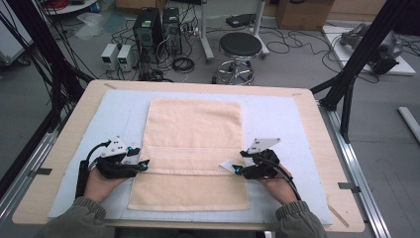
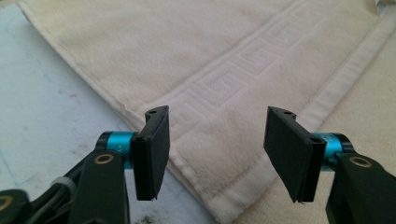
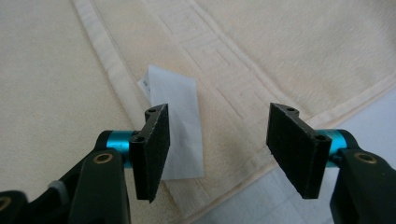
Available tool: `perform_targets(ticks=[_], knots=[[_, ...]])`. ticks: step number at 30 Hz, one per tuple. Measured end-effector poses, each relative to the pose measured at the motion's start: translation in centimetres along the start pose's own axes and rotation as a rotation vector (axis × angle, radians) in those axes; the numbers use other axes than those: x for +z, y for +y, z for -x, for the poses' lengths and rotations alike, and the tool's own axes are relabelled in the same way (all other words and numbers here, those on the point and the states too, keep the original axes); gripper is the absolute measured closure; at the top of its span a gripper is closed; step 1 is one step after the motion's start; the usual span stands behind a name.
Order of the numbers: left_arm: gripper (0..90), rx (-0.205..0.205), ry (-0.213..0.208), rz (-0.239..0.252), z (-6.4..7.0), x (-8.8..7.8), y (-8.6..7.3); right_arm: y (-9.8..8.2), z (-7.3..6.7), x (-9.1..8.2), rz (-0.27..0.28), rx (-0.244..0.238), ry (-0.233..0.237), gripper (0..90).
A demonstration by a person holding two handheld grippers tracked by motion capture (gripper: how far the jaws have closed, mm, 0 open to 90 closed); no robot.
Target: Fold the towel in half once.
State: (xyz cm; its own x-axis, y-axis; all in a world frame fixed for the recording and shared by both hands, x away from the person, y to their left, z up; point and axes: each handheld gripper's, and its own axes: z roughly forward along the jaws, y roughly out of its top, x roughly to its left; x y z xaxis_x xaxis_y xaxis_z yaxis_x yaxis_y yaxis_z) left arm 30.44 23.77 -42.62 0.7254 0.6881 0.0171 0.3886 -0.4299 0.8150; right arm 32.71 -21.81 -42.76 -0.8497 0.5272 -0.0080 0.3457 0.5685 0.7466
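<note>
A cream towel (image 1: 193, 134) lies flat on the white mat (image 1: 277, 119), with a hemmed edge and a woven key-pattern band crossing it near the front. My left gripper (image 1: 143, 163) sits at the towel's left edge, right where that hem ends. In the left gripper view its jaws (image 2: 217, 154) stand open over the hem corner of the towel (image 2: 224, 84). My right gripper (image 1: 237, 168) is at the towel's right edge, beside a white label (image 1: 227, 166). In the right gripper view its jaws (image 3: 217, 154) are open above the towel (image 3: 289, 56) border, with the label (image 3: 177, 126) by the left pad.
The mat covers a wooden table (image 1: 317, 148) with rounded corners. Beyond the far edge stand a black stool (image 1: 240, 47), computer towers (image 1: 156, 27) and loose cables on the floor. Black frame posts (image 1: 356, 64) rise at the right.
</note>
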Motion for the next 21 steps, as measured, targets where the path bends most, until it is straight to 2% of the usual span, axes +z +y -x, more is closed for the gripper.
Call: perform_targets(ticks=[6, 10, 14, 21], knots=[[48.6, 0.014, -0.005, -0.039, 0.2, 1.0, -0.3, -0.4, 0.1, 0.9, -0.025, -0.009, 0.009, 48.1], [58.2, 0.032, -0.019, -0.069, 0.5, 1.5, -0.4, -0.5, 0.1, 1.1, -0.027, 0.006, 0.025, 54.9], [66.2, 0.023, -0.026, -0.073, 0.6, 1.8, -0.4, -0.5, 0.2, 1.2, -0.021, 0.018, 0.048, 64.6], [77.0, 0.021, -0.025, -0.075, 0.7, 1.9, -0.3, -0.4, 0.2, 1.2, -0.019, 0.004, 0.045, 80.2]])
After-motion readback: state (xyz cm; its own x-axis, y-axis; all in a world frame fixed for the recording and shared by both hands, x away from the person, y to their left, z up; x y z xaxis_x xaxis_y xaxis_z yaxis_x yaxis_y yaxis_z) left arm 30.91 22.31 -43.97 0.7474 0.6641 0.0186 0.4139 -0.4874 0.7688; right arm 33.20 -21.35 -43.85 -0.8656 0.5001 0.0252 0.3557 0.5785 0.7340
